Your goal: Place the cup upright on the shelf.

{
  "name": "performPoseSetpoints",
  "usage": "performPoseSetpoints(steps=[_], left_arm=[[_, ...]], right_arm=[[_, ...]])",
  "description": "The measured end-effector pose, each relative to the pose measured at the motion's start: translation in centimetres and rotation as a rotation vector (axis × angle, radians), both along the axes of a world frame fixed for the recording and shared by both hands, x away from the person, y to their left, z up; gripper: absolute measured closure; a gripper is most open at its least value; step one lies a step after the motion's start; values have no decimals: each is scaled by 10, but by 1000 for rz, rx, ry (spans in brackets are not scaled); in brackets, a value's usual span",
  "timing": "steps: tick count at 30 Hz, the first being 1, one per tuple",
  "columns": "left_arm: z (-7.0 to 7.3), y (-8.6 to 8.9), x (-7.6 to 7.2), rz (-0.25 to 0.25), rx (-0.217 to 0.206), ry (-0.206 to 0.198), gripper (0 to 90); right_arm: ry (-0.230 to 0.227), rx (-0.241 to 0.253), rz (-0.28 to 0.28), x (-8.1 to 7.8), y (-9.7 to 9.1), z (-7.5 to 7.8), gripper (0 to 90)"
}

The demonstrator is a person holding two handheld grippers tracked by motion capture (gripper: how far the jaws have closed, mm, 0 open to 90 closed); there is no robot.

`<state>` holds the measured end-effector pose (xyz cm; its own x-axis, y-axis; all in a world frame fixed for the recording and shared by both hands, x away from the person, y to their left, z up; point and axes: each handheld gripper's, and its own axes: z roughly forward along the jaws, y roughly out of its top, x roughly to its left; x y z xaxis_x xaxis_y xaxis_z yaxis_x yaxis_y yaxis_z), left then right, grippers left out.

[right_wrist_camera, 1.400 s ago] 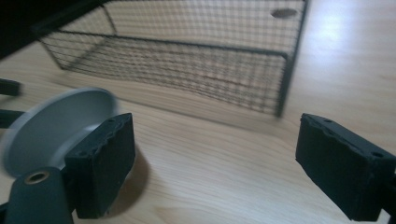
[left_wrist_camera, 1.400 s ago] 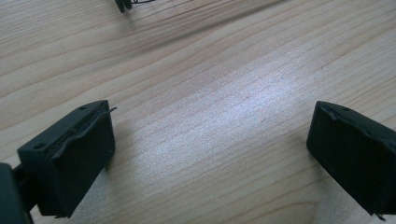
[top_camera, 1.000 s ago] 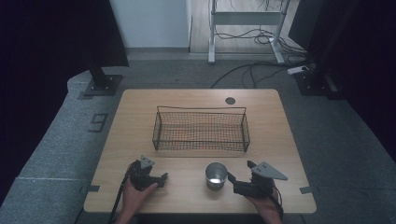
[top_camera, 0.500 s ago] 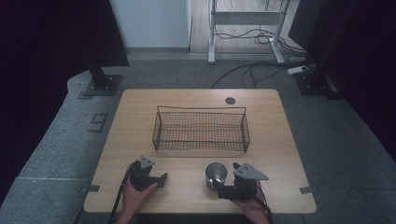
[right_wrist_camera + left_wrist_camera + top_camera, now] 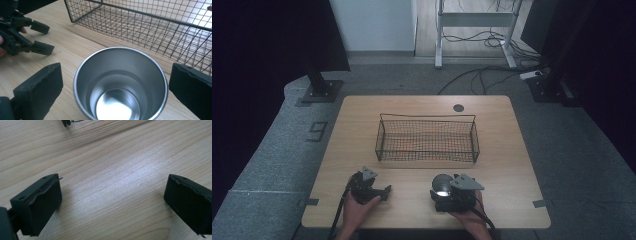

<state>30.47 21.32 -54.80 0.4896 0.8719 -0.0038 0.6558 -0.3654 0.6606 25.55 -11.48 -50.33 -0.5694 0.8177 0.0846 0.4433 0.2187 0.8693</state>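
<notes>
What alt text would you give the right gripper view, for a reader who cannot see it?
An empty, upright steel cup stands between the open black jaws of the right gripper, neither pad touching it; the jaws have just been opening. Behind it on the wooden table stands a black wire basket, and the left gripper, held in a hand, rests at upper left.

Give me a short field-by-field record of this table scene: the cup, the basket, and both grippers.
cup: steel cup, upright, empty, near table edge
basket: wire basket, empty, beyond the cup
right gripper: right gripper straddles the cup, jaws just opened wide, pads not touching it
left gripper: left gripper open, nothing between jaws, low over the table
</notes>
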Motion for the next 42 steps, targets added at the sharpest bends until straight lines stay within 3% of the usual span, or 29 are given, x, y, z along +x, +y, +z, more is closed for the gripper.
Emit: performPoseSetpoints(steps=[10,15,18,29,42], left_arm=[[0,0,1,-2,-1,-1,11],[0,0,1,-4,-2,-1,11],[0,0,1,-5,-2,-1,11],[0,0,2,-7,-1,-1,11],[0,0,1,-7,-2,-2,12]], right_arm=[[48,-36,-9,16,9,-16,0],[46,-58,-9,17,10,-19,17],[50,-35,9,17,10,-20,130],[54,-30,-48,20,6,-19,136],[15,22,-15,16,-2,-1,138]])
